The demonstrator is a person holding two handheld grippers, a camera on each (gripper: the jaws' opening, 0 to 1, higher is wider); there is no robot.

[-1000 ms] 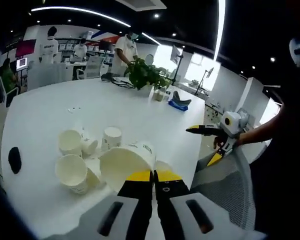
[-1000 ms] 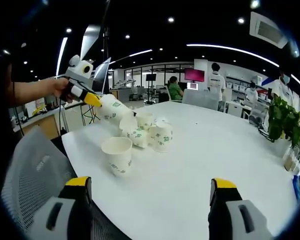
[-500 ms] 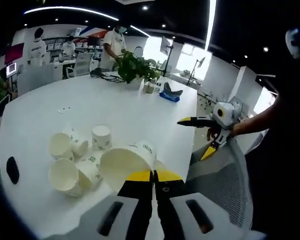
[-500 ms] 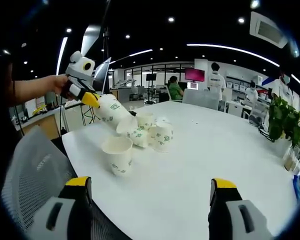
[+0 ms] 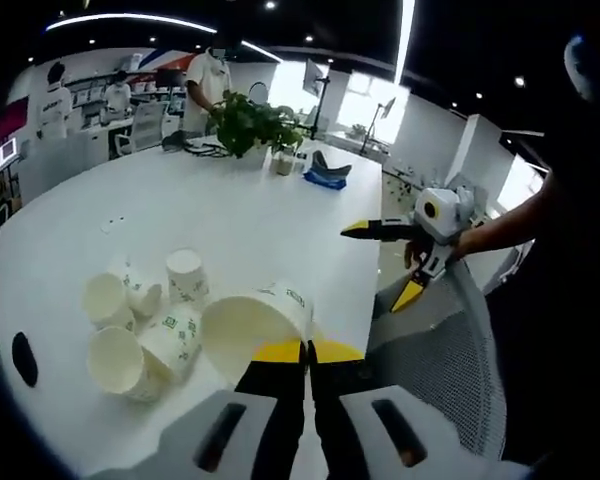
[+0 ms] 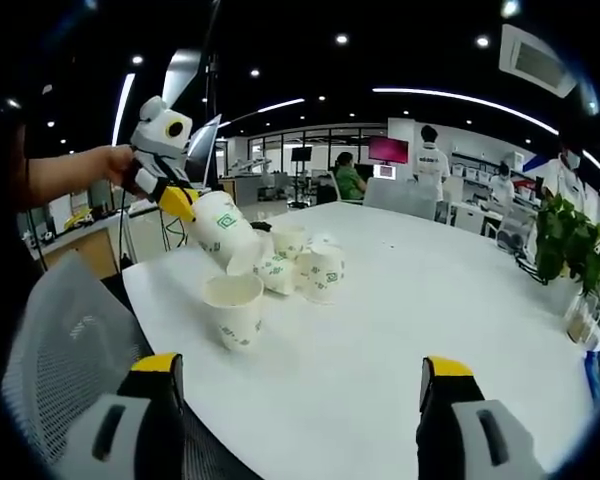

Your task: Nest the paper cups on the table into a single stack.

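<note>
My left tongs (image 6: 180, 203) pinch a cup (image 6: 223, 232) tilted over the upright cup (image 6: 234, 310), so I'd straighten it before dropping it in; right tongs (image 6: 295, 385) gape, idle.

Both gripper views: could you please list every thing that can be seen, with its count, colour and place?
held paper cup: one, white with green print, tilted, above the upright cup
upright cup: one, white, standing alone near the table edge
cup cluster: several, white, exact count unclear, behind the upright cup
table: one, white, large
potted plant: one, green, far side of the table
blue object: one, near the plant
mesh chair: one, grey, at the table edge
black object: one, near the table edge
people: several, white shirts, background
left gripper: yellow-tipped fingers shut on the held paper cup
right gripper: fingers wide open, empty
</note>
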